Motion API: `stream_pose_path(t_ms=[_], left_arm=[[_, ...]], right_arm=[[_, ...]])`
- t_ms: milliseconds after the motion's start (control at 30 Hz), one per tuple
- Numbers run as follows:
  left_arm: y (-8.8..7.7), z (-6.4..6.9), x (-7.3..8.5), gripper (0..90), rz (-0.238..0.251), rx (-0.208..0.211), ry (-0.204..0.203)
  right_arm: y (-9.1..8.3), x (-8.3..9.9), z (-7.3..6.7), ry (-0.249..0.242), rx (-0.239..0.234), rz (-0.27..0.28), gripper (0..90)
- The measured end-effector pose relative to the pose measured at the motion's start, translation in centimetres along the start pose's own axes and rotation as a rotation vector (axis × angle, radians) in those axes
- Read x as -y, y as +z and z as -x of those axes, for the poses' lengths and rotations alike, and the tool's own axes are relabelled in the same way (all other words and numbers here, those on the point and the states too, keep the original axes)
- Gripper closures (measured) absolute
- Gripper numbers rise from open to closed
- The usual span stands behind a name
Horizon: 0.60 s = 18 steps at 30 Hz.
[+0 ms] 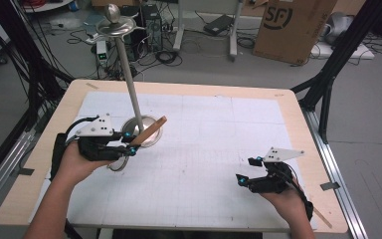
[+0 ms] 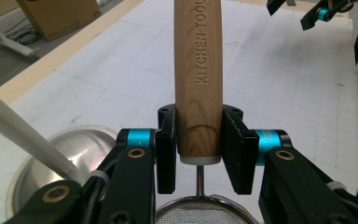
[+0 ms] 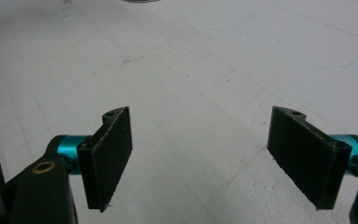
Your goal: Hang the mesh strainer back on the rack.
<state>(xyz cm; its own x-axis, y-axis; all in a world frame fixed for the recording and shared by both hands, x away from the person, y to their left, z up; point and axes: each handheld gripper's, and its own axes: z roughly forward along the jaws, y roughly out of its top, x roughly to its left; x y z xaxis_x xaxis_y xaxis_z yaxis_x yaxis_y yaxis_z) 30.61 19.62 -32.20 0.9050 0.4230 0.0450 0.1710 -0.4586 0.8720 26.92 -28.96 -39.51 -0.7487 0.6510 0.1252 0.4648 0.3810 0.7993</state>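
Note:
A small strainer with a wooden handle [image 1: 150,130] [image 2: 198,79] marked "KITCHEN TOOL" is clamped in my left gripper [image 1: 132,143] [image 2: 199,116], which is shut on the handle near its lower end. The strainer's mesh bowl [image 2: 200,215] [image 1: 119,164] hangs below the jaws, toward the person. The handle points up and right over the round base [image 1: 149,137] [image 2: 60,154] of a metal stand. The stand's pole [image 1: 131,82] [image 2: 18,135] rises to a ring and ball top [image 1: 113,20]. My right gripper [image 1: 245,170] [image 3: 200,140] is open and holds nothing, low over the white mat at the right.
A white gridded mat [image 1: 214,134] covers most of the wooden table [image 1: 298,124]. A cardboard box [image 1: 293,27], cables and black frame legs stand on the floor beyond the far edge. The other gripper [image 2: 324,11] appears at the top right of the left gripper view.

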Motion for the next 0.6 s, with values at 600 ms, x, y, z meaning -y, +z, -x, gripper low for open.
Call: stream_pose_path(t_ms=[600], left_arm=[[-4.4,-1.9,-2.0,68.8,0.092,-0.050,-0.010]], right_arm=[[0.1,0.1,0.0,0.000,0.000,-0.001,21.5]])
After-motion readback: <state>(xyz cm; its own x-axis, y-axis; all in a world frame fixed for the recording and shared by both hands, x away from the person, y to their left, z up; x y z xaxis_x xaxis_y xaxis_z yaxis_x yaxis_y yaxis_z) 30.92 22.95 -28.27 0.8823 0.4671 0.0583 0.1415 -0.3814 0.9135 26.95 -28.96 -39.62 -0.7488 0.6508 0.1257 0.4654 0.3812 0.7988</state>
